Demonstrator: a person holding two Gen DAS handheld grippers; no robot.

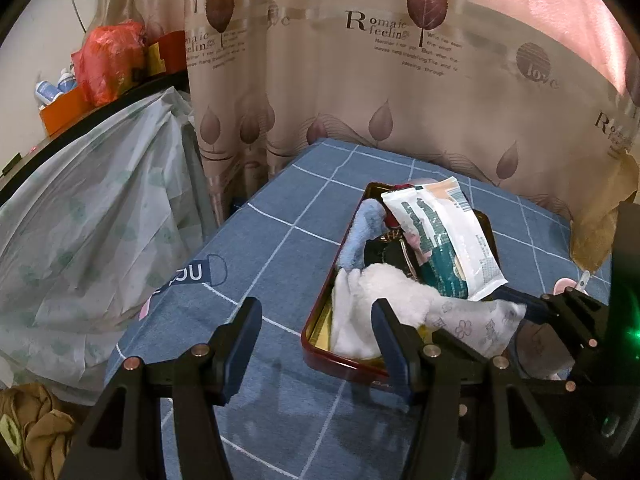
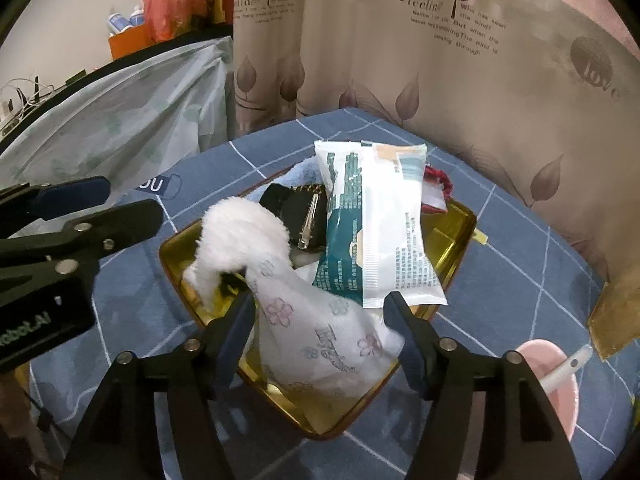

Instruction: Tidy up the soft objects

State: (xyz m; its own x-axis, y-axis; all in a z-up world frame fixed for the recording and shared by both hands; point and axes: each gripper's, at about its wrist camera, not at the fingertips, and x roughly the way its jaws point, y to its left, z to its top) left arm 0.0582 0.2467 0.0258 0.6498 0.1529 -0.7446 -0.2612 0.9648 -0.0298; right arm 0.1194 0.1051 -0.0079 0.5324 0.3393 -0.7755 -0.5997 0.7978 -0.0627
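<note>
In the left wrist view, the left tool (image 1: 316, 316) hangs over the blue checked cloth (image 1: 280, 216) that covers the bench, its jaws spread wide with nothing between them; one finger stands over bare cloth, the other in front of the near edge of the tray (image 1: 320, 354), a shallow tin with a dark red outside and a gold inside. In the tray lie a white fluffy cloth (image 1: 384, 280), a pale blue fuzzy piece (image 1: 362, 232), something black that is hard to make out, and a white and teal packet (image 1: 444, 240) leaning across the top; a flower-printed white pouch (image 1: 476, 320) reaches from the tray toward the right tool (image 1: 536, 308), which comes in from the right edge. A patterned curtain (image 1: 400, 100) hangs behind the bench.

In the right wrist view, the right tool (image 2: 324, 320) is over the near corner of the tray (image 2: 460, 232), its jaws apart; the flower-printed pouch (image 2: 320, 336) sits between the fingers, and the pads do not appear to press on it. The white fluffy cloth (image 2: 240, 236) arches up from the pouch's far end; behind it lie a black item with a silver hair clip (image 2: 310, 222) on it, and the packet (image 2: 376, 232). The left tool (image 2: 88, 200) shows at the left edge; a pink bowl (image 2: 560, 384) with a white spoon (image 2: 568, 368) stands on the cloth (image 2: 520, 272) near the right.
</note>
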